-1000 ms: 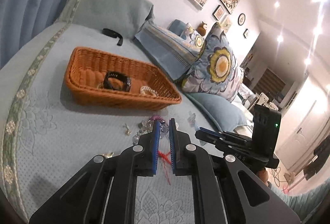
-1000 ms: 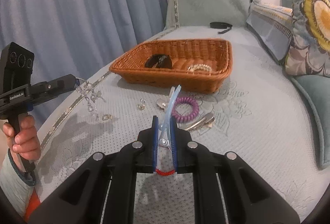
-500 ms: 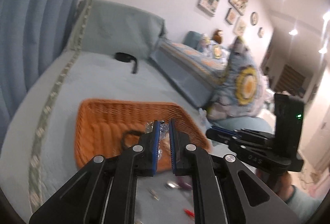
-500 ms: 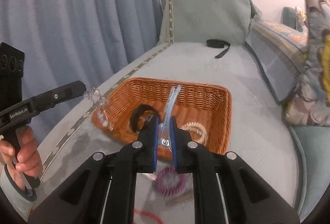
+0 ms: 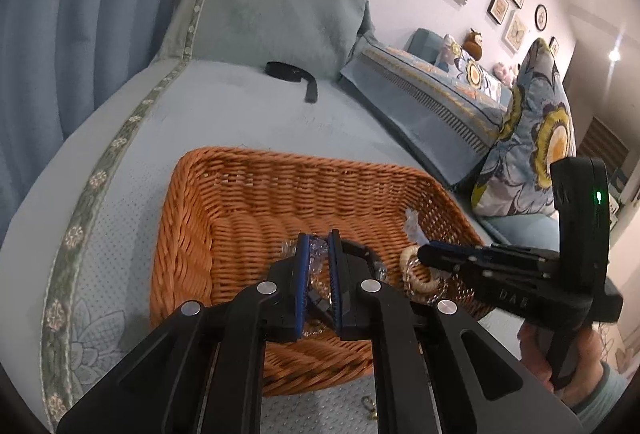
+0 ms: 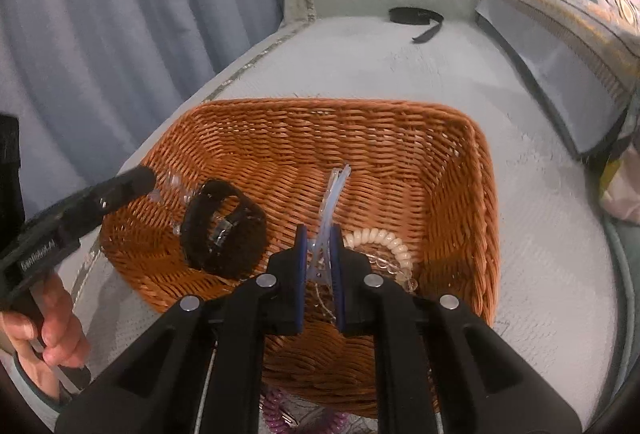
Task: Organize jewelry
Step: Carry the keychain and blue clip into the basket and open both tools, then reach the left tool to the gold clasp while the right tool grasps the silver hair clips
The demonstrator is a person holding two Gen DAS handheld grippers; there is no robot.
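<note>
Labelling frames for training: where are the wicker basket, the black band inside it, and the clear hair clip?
wicker basket (image 6: pixel 320 114), right wrist view, far rim.
black band (image 6: pixel 200 212), right wrist view, left curve.
clear hair clip (image 6: pixel 330 194), right wrist view, prongs.

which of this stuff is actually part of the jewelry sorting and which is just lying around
Part of the job:
wicker basket
clear hair clip in the right gripper
crystal strand in the left gripper
black band, cream coil bracelet, both in the basket

Just lying about:
black strap
floral cushion
blue curtain
</note>
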